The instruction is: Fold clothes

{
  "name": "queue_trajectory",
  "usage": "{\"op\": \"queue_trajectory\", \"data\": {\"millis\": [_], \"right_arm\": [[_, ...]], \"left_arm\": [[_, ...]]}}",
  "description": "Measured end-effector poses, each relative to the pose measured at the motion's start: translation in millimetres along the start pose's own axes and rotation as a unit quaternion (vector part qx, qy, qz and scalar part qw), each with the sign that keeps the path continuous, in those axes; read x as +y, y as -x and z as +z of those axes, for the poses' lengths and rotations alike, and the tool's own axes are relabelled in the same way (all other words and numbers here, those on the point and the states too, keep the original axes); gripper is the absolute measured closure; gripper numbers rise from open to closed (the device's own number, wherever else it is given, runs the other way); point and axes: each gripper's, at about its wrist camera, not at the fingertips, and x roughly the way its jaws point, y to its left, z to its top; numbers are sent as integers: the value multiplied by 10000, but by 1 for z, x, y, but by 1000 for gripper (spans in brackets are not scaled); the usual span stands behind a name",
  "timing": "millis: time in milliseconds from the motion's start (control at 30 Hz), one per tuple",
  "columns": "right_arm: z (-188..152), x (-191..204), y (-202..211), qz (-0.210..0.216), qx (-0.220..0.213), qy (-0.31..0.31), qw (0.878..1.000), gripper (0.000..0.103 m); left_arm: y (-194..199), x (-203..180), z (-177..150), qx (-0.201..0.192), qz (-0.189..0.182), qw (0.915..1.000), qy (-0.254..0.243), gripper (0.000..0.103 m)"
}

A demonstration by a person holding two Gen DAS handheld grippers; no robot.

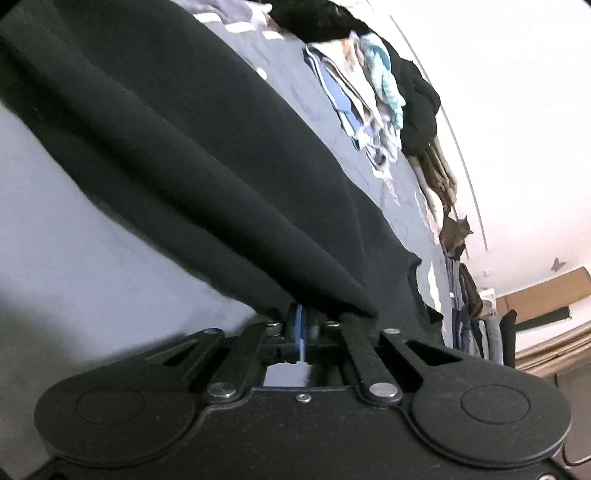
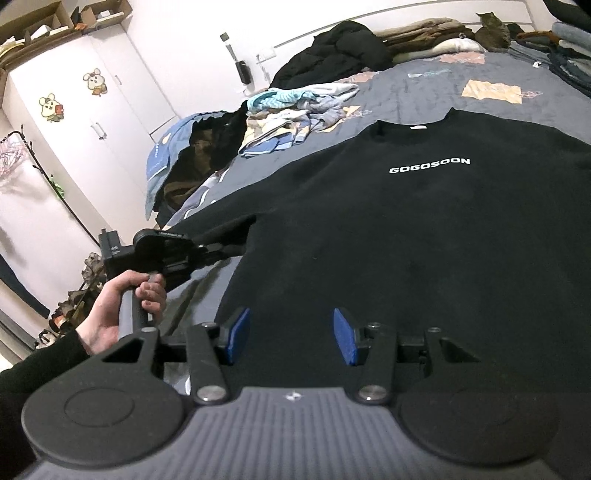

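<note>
A black sweatshirt (image 2: 424, 229) with white "GOGOSOON" lettering lies face up, spread on the bed. My left gripper (image 1: 301, 325) is shut on the end of its sleeve (image 1: 184, 147), and the sleeve stretches away taut in the left wrist view. In the right wrist view the left gripper (image 2: 243, 225) shows at the sleeve end, held by a hand (image 2: 125, 310). My right gripper (image 2: 291, 336) is open and empty, its blue pads (image 2: 345, 339) hovering just above the sweatshirt's lower hem.
The bed has a grey-blue patchwork cover (image 2: 443, 88). A heap of mixed clothes (image 2: 295, 110) and a black jacket (image 2: 340, 48) lie at the far side. Folded jeans (image 2: 569, 55) are stacked far right. A cat (image 2: 491, 22) sits by the wall. A white wardrobe (image 2: 85, 110) stands left.
</note>
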Motion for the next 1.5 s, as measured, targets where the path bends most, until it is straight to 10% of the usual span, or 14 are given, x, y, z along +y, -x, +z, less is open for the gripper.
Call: {"op": "queue_trajectory", "data": {"millis": [300, 400, 500, 1067, 1233, 1500], "right_arm": [[1, 0, 0, -24, 123, 59, 9999, 53], [1, -2, -2, -10, 138, 47, 9999, 53], [1, -4, -3, 3, 150, 4, 9999, 53], [6, -21, 24, 13, -185, -17, 9998, 53], [19, -86, 71, -837, -681, -228, 9939, 53], [30, -254, 187, -2722, -1671, -1137, 9408, 49]], "left_arm": [[-45, -37, -8, 64, 204, 9983, -548, 78], [-41, -38, -8, 88, 165, 9973, -703, 99], [-37, -39, -9, 111, 127, 9962, -858, 100], [49, -34, -55, 179, 387, 9916, -1220, 97], [96, -102, -89, -150, 135, 9750, -2214, 52], [111, -192, -183, -117, -304, 9409, -3371, 48]]}}
